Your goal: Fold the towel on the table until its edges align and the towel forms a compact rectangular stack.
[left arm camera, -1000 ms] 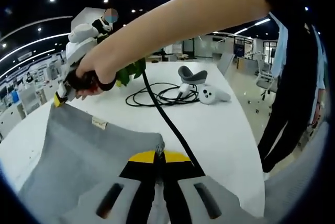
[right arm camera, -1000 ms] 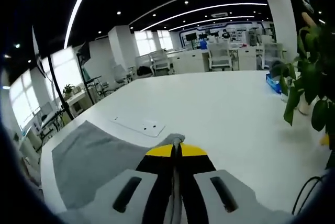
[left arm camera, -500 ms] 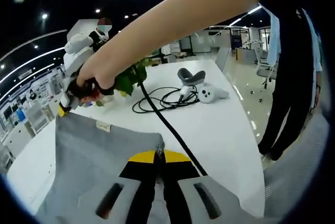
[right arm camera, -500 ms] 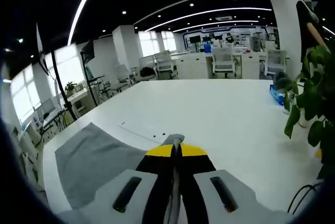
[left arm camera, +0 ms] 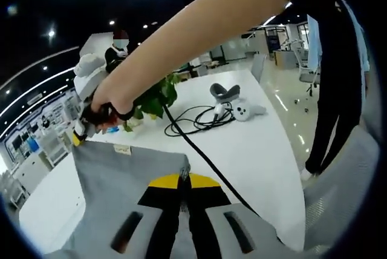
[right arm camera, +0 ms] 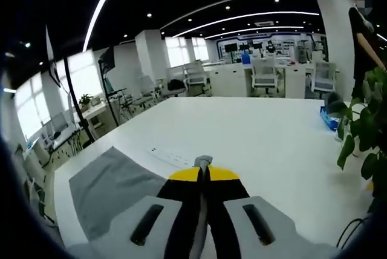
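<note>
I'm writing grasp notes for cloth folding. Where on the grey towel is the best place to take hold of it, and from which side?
Grip the grey towel at its corners, coming in flat over the edge. Both grippers do so now: the left gripper is shut on the near corner, and the right gripper pinches the far corner by the label. Corners are thin and likely keep the edge taut for aligning.

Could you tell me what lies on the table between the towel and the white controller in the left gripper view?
In the left gripper view, a coiled black cable lies on the white table between the grey towel and the white controller.
</note>
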{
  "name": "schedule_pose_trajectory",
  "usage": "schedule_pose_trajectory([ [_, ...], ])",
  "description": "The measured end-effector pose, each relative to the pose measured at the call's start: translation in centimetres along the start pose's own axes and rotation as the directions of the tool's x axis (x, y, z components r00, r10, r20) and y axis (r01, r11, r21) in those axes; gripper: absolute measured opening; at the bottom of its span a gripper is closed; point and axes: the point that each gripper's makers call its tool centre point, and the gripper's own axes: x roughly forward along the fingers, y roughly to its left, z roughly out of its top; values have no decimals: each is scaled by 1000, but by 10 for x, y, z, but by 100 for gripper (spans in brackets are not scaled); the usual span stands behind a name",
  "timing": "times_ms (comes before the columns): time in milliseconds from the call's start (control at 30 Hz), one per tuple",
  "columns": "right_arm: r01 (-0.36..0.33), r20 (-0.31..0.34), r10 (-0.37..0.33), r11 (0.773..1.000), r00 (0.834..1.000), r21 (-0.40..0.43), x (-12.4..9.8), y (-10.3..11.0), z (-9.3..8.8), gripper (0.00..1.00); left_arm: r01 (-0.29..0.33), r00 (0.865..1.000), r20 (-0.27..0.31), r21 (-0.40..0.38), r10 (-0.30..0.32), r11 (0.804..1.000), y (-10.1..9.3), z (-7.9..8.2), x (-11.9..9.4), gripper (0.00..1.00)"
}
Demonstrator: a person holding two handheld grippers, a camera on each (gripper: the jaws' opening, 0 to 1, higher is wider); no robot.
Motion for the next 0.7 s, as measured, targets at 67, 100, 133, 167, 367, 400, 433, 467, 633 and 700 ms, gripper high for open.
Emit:
schedule_pose_trajectory([
  [67,-3,2,3,1000,1000,-2,2,4,3,0,-11,1000,2,-5,11,1000,2,0,-6,3],
  [100,-5,4,5,1000,1000,0,2,7,6,0,-18,1000,5,-15,18,1000,4,0,-10,3],
  [133,-6,6,6,1000,1000,2,3,9,7,0,-22,1000,9,-25,22,999,5,1,-14,3],
  [167,-8,8,8,1000,1000,5,4,11,9,0,-27,1000,12,-28,27,999,6,1,-16,3],
  [367,-16,24,16,1000,1000,6,7,24,21,0,-59,997,39,-61,61,996,16,6,-35,3],
  [400,-18,25,18,1000,1000,5,8,26,22,0,-63,997,42,-67,66,996,18,6,-38,3],
  [433,-20,27,20,1000,999,6,8,28,23,0,-67,997,44,-70,70,995,19,7,-40,3],
  [467,-22,28,21,1000,999,5,9,31,25,0,-72,996,45,-74,76,995,21,7,-43,3],
  [633,-26,32,26,1000,999,2,15,41,30,0,-104,992,55,-99,110,990,32,6,-63,3],
  [700,-30,34,30,1000,999,3,17,46,33,0,-116,991,55,-106,122,988,36,4,-71,3],
])
